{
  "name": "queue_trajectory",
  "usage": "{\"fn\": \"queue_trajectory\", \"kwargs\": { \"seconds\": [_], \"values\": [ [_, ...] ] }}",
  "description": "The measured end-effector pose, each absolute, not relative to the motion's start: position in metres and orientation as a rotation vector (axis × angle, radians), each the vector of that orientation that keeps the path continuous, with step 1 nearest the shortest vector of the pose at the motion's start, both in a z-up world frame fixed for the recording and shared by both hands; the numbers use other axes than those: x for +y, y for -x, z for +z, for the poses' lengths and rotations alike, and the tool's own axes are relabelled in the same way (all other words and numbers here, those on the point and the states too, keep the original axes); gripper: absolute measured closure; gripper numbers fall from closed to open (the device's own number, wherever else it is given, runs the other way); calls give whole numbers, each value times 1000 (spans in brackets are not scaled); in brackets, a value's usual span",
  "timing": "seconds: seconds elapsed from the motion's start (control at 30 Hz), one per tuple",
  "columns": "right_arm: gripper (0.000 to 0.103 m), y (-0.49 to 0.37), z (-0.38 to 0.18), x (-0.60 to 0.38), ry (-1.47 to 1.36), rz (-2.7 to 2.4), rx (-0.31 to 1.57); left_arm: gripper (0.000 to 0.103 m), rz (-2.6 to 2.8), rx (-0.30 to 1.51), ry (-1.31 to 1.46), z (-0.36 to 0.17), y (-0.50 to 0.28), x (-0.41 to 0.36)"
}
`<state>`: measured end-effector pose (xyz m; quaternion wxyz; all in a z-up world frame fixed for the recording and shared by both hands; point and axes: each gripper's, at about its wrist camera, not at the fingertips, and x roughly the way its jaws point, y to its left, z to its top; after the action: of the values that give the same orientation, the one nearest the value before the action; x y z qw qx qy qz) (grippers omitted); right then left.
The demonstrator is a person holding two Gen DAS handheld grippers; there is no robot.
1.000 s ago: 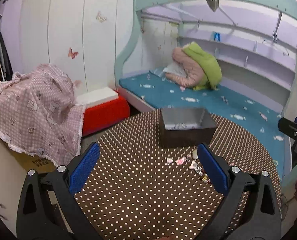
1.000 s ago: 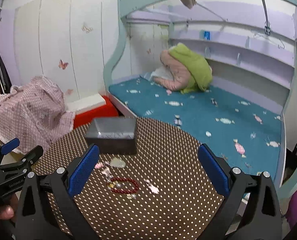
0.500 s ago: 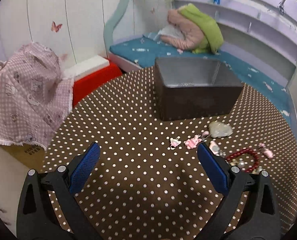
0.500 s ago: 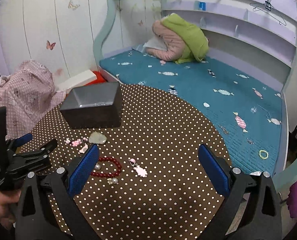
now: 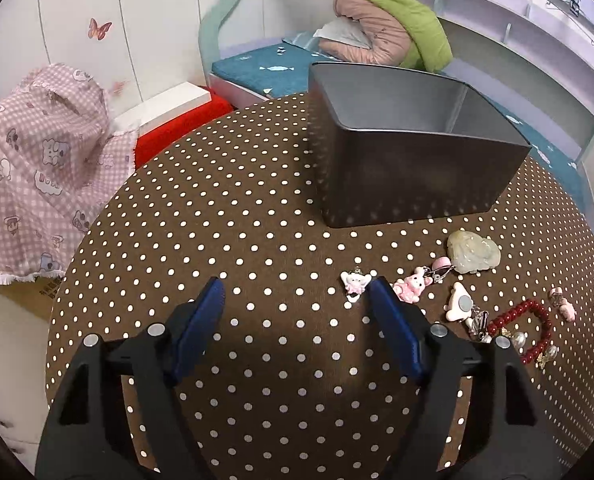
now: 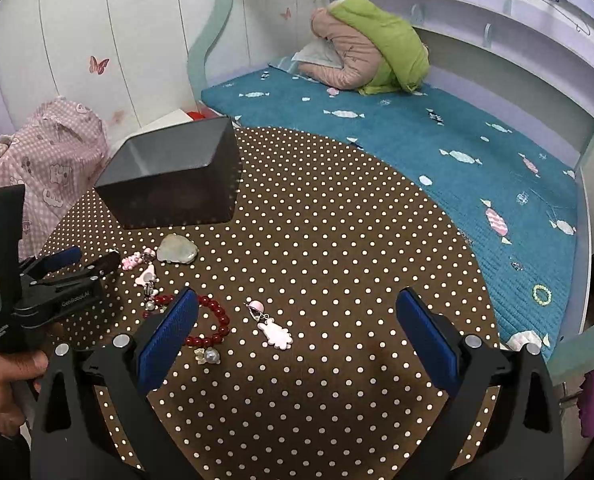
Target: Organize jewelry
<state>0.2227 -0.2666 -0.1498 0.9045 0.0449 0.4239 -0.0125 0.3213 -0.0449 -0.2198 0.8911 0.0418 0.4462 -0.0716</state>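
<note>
A brown tablecloth dotted in white is showing under a dark grey box with a paler grey inside, and the gripper pads are showing blue on black frames. Near right, a dark red bead bracelet, pink-and-white charms and a pale green stone are lying; far off, a teal bedspread is carrying a candy print, and at left a pink checked cloth is showing cartoon bears.
</note>
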Motion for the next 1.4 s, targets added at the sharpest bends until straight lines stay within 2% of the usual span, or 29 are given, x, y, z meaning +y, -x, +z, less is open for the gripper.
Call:
{"fn": "queue_trajectory", "kwargs": {
  "seconds": [0.07,0.17,0.23,0.27,0.33,0.4,0.5,0.57,0.63,0.77,0.87,0.9,1.17,1.4],
  "values": [
    [8,-226,-153,-267,-94,-23,882,28,-156,924,-89,-220,-322,-45],
    [8,-228,-158,-268,-96,-21,895,43,-183,916,-97,-218,-325,-51],
    [8,-230,-161,-269,-93,-17,903,64,-203,914,-101,-217,-326,-55],
    [8,-230,-163,-270,-90,-16,908,69,-220,914,-96,-216,-326,-58],
    [8,-230,-167,-270,-84,-14,921,87,-241,917,-88,-215,-325,-60],
    [8,-230,-171,-270,-73,0,934,88,-256,924,-75,-214,-324,-61],
    [15,-232,-177,-267,-51,15,953,88,-270,927,-58,-213,-319,-59],
    [27,-233,-183,-265,-31,20,969,88,-268,926,-55,-211,-315,-57],
    [45,-235,-189,-264,-21,30,982,88,-269,929,-41,-209,-312,-53],
    [54,-233,-194,-254,38,55,977,88,-271,921,-37,-205,-300,-44],
    [75,-231,-190,-244,78,111,979,88,-275,915,-39,-201,-295,-44],
    [87,-230,-189,-240,96,127,980,88,-278,912,-37,-199,-293,-44],
    [89,-217,-178,-237,37,180,971,88,-307,875,-29,-181,-284,-45],
    [89,-218,-137,-231,26,235,891,88,-315,824,-9,-154,-281,-40]
  ]
}}
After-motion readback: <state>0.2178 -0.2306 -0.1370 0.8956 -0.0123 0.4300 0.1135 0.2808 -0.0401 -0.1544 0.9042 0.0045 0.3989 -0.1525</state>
